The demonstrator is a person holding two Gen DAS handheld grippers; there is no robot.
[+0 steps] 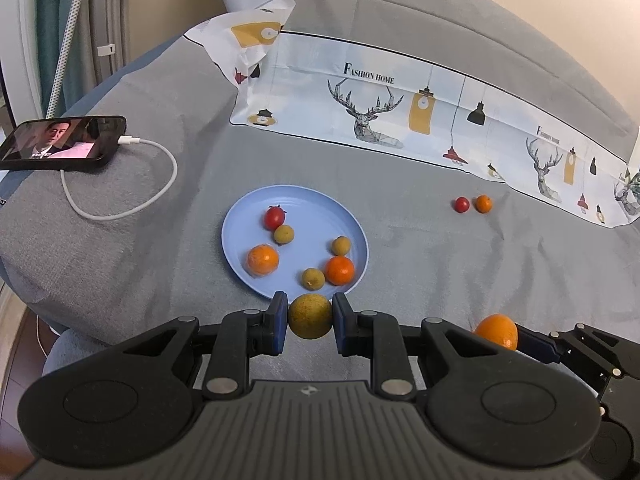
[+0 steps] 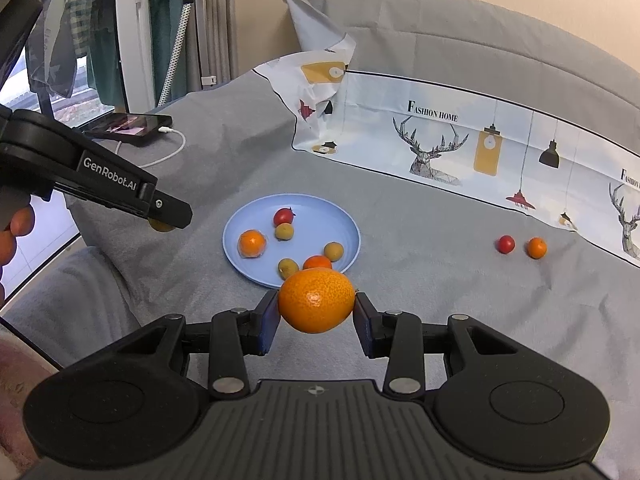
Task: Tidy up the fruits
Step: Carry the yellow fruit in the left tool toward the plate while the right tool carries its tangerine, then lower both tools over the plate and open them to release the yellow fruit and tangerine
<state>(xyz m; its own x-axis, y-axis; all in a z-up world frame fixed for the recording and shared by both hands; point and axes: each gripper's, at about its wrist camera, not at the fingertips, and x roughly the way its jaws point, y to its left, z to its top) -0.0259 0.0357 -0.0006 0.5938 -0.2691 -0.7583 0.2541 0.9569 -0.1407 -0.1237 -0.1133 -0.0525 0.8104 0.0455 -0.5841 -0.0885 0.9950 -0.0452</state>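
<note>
From the left wrist view, the left gripper [image 1: 310, 316] had its blue pads pinched narrow on a small greenish-brown fruit [image 1: 310, 317], held clear of the grey bedcover [image 1: 440, 264] just short of the blue plate [image 1: 240, 236], which lay at twelve o'clock from the jaws. I judged the fruit was being carried there, since the plate already held its like: three more brownish ones, two oranges [image 1: 262, 260] and a red tomato [image 1: 274, 217]. At one o'clock, well apart from the plate, a loose tomato [image 1: 462, 205] and a small loose orange [image 1: 483, 203] sat side by side near the printed cloth [image 1: 400, 92], probably yet to be gathered. At ten o'clock a phone [image 1: 60, 144] lay charging on its white cable [image 1: 120, 208]. The right gripper [image 1: 516, 334] showed at three o'clock with an orange against its pad

From the right wrist view, the right gripper [image 2: 316, 306] held a mandarin [image 2: 316, 300] between moderately spread pads, both touching its sides, lifted off the bedcover with the plate's [image 2: 240, 220] rim at twelve o'clock just behind it. The left gripper [image 2: 168, 216] reached in at ten o'clock, the person's hand [image 2: 16, 232] behind it; its fruit peeped out under the finger. Both hands seemed poised to drop their loads on the plate together
</note>
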